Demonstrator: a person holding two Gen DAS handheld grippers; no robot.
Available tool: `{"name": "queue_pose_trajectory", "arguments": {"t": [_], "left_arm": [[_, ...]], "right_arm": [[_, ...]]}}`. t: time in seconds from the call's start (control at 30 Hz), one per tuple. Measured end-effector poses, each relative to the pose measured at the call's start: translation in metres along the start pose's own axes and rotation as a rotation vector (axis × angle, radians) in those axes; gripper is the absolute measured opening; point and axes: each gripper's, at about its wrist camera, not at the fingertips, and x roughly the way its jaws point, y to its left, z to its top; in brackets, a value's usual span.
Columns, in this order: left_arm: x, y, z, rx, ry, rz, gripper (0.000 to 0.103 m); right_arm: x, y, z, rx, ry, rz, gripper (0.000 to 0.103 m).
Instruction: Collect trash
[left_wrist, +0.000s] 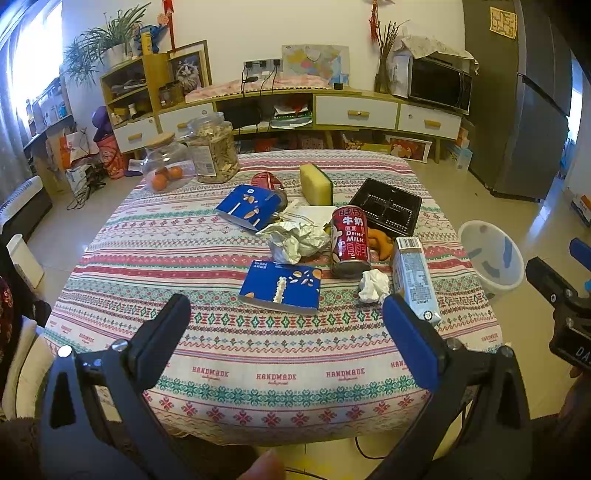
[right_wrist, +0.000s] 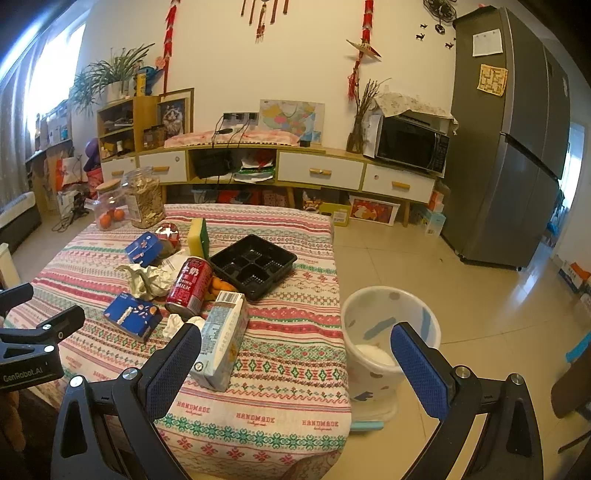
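Trash lies on a table with a patterned cloth (left_wrist: 229, 354): a blue snack box (left_wrist: 280, 288), a second blue box (left_wrist: 247, 206), crumpled paper (left_wrist: 295, 236), a red milk can (left_wrist: 349, 240), a white tissue wad (left_wrist: 373, 286), a pale carton (left_wrist: 415, 280) and a black plastic tray (left_wrist: 388, 206). A white bin (right_wrist: 384, 343) stands on the floor right of the table. My left gripper (left_wrist: 288, 325) hangs open over the near table edge, short of the blue box. My right gripper (right_wrist: 295, 350) is open, its left finger beside the carton (right_wrist: 221, 343).
At the back of the table stand a yellow sponge (left_wrist: 316, 184), a glass jar with oranges (left_wrist: 164, 164) and a jar of snacks (left_wrist: 214, 151). Orange peel (left_wrist: 384, 242) lies by the can. A low cabinet (right_wrist: 317, 170), microwave and fridge (right_wrist: 517, 147) line the far side.
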Motion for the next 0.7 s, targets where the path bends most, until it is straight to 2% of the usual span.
{"name": "queue_pose_trajectory", "arguments": {"t": [0.7], "left_arm": [[0.0023, 0.0046, -0.0011, -0.011, 0.005, 0.002, 0.103]], "right_arm": [[0.0033, 0.0072, -0.0015, -0.013, 0.016, 0.017, 0.103]]}}
